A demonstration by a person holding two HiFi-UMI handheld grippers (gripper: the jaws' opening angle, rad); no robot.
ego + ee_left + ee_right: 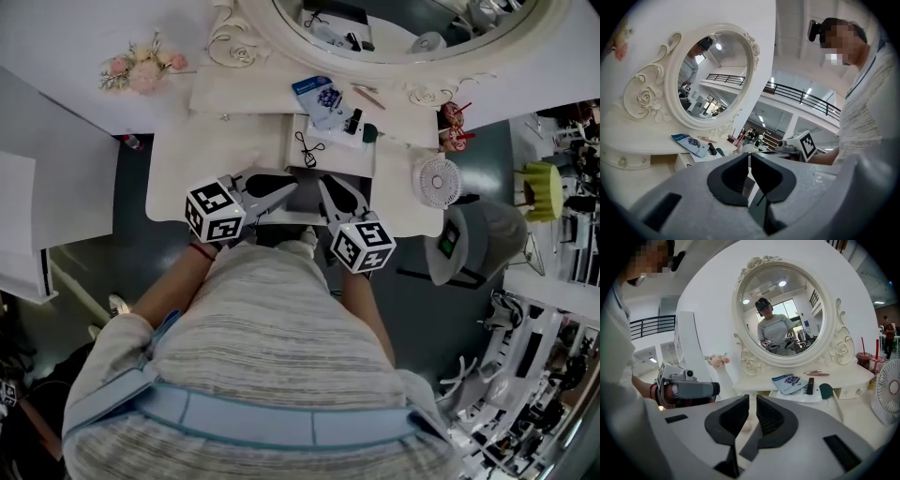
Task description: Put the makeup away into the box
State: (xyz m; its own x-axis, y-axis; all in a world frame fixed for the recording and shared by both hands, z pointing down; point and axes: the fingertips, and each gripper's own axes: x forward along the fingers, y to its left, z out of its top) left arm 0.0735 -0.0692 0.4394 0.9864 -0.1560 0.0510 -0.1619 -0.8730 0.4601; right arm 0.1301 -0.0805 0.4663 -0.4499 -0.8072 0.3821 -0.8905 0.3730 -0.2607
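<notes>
Head view: both grippers hang side by side over the near edge of the white table (187, 159), pointing towards the mirror (403, 28). The left gripper (292, 189) and right gripper (323, 186) almost meet at the tips. The makeup lies beyond them under the mirror: a blue packet (319, 94), a black tube (356, 120), a green round piece (369, 133) and thin pink pencils (367, 92). A shallow white tray (330, 157) sits just past the tips. It may be the box, but I cannot tell.

Left gripper view: the jaws are pressed together at the tips with nothing between them. The packet and tube lie off to the left, well apart from the tips.

Right gripper view: these jaws are also drawn together and empty. The packet, tube and green piece lie ahead and slightly right, and a fan (888, 390) stands at the far right.

Nothing is picked up yet, so the step looks like the reach. Spread one claw before it arrives. Start with the tube, gripped across its narrow width near the middle. It is round and smooth, so it may roll or slip from a tip pinch. Keep the other gripper clear of the fan.
</notes>
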